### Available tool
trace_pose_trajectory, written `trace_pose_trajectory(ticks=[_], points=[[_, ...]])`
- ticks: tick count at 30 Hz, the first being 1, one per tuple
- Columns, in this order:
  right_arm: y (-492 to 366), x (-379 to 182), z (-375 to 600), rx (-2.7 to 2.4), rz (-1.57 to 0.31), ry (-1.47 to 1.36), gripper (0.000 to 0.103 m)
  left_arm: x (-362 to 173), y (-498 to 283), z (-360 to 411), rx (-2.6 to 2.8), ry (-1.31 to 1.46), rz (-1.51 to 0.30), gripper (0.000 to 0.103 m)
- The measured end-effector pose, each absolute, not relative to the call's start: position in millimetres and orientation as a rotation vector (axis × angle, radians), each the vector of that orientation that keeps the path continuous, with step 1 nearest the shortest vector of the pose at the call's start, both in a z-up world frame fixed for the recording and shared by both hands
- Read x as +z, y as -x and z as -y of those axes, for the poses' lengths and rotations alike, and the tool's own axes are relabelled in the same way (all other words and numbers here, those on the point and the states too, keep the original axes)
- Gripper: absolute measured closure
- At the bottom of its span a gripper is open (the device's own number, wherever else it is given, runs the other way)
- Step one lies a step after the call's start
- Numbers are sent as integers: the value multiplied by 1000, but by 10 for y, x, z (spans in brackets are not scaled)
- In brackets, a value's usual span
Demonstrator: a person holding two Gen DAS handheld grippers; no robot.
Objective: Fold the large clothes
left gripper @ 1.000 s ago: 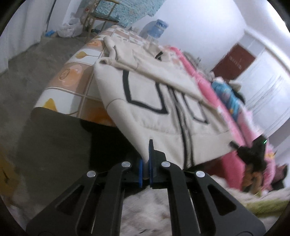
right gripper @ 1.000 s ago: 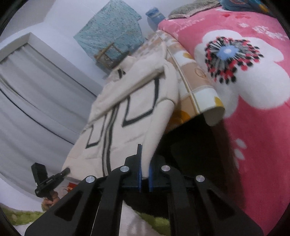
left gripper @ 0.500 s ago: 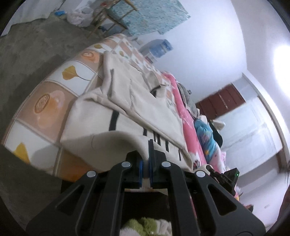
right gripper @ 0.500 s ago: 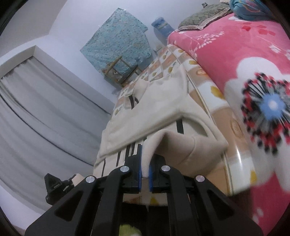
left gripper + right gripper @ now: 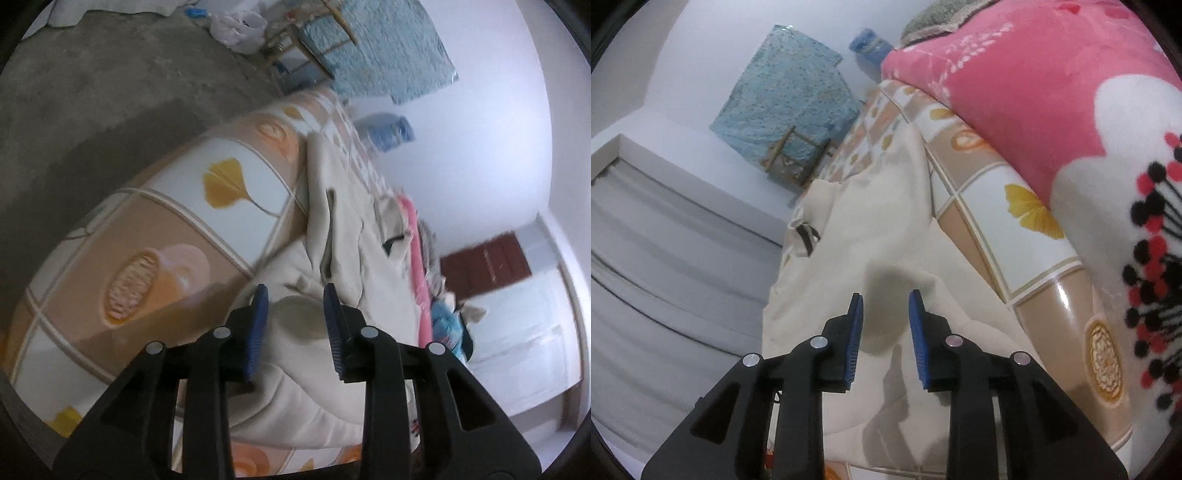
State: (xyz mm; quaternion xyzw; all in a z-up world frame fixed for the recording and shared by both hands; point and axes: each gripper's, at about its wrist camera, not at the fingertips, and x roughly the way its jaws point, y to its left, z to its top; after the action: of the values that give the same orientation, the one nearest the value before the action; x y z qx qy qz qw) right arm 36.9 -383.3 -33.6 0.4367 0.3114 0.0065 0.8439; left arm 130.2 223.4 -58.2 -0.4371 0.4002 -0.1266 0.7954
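Just ahead of your left gripper (image 5: 295,317) and right gripper (image 5: 884,321), both jaws are opening to drop the cream jacket (image 5: 886,221) folded flat.

Jacket (image 5: 354,266) hem cut off (below).

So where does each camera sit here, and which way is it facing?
Left wrist: on the left tongs, looking down along them at the cream jacket on the tiled bedcover; only its opening fingers show.
Right wrist: on the right tongs, facing the same jacket beside a pink blanket; fingers opening.
Shared: jacket, bedcover, blue cloth.
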Motion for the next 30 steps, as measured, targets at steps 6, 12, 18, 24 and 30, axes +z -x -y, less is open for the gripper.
trace_pose_trajectory(ticks=[6,12,18,24,30], points=[[-199,47,3631,-62,-608,-649,43,-205,-1112,-2064,-230,691,-792,70],[-457,48,3051,-25,-753,-321,42,7,-1085,-1095,-457,381,-834,59],[-782,-218,2807,-26,-884,-193,42,-207,-1213,-162,-517,130,-924,59],[-832,-329,2736,-95,-923,-45,90,-332,-1197,145,-486,-3,-902,87],[-679,-142,2783,-98,-858,-80,100,-159,-1014,285,-460,-135,-805,99]])
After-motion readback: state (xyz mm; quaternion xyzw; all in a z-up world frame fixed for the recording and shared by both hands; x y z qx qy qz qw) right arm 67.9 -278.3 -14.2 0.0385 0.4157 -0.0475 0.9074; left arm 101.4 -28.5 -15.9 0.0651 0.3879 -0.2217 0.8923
